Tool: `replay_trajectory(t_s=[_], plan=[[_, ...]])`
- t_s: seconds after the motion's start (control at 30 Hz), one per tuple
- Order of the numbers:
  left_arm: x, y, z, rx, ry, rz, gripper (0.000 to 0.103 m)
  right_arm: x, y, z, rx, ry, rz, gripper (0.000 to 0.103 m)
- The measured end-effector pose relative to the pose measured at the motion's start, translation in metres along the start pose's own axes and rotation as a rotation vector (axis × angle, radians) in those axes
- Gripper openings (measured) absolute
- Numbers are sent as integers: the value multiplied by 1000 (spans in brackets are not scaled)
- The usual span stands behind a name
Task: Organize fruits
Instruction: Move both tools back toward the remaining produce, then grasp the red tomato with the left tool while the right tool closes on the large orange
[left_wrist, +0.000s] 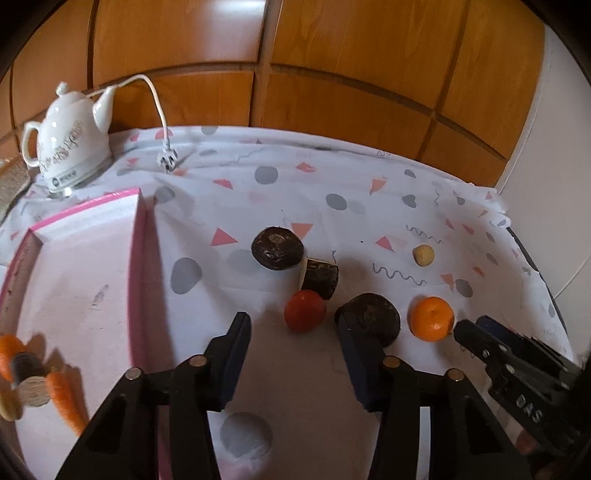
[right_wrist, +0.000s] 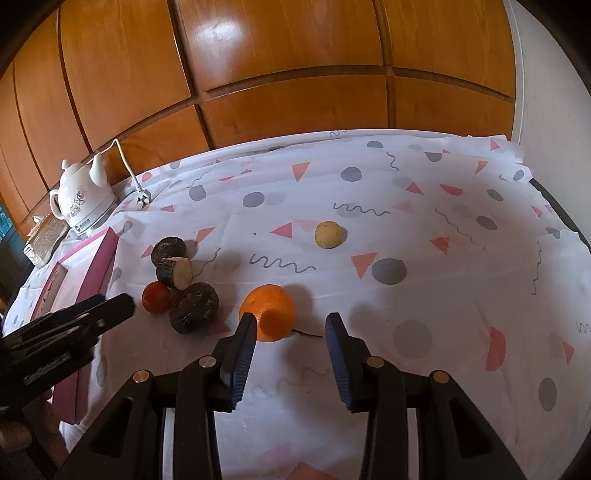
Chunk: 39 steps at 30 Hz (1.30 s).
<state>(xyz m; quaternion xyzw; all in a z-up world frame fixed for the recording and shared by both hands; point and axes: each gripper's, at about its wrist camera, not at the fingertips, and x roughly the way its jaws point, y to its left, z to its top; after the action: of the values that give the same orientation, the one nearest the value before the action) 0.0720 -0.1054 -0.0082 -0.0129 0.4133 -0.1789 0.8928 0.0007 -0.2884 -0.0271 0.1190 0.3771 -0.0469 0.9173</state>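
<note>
While carrots (left_wrist: 64, 400) lay in the pink box (left_wrist: 142, 280), both tools (left_wrist: 293, 326) (right_wrist: 291, 326) gaped empty, leaving the tomato (left_wrist: 304, 310) and mandarin (right_wrist: 269, 312) unsorted on the surface (right_wrist: 424, 229).

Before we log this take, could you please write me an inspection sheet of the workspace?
Surface: patterned tablecloth.
Job's things: orange, red tomato, three dark round fruits, one cut; pale small fruit; pink box.
Clutter: carrots in box.
Grippers: left gripper open near tomato; right gripper open at orange.
Cables: white plug cord, unplugged.
Surroundings: white kettle, wooden panels.
</note>
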Motion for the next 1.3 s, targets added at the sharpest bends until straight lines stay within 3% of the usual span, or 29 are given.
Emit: replay_trajectory(t_s=[0.2, 0.57, 0.7, 0.93, 1.07, 1.23, 1.3], plan=[[19, 2, 7, -24, 19, 0, 49, 2, -2, 0, 1, 7, 2, 39], [42, -2, 2, -21, 25, -2, 39, 7, -5, 1, -5, 4, 12, 39], [43, 3, 1, -47, 19, 15, 28, 9, -2, 2, -32, 2, 43, 39], [43, 6, 0, -57, 10, 2, 28, 22, 10, 6, -114, 22, 54, 39], [43, 3, -1, -42, 8, 18, 28, 28, 15, 8, -150, 25, 52, 48], [44, 1, -1, -29, 7, 32, 27, 34, 19, 10, -173, 22, 61, 48], [45, 0, -2, -25, 7, 35, 28, 34, 20, 10, -178, 23, 78, 42]])
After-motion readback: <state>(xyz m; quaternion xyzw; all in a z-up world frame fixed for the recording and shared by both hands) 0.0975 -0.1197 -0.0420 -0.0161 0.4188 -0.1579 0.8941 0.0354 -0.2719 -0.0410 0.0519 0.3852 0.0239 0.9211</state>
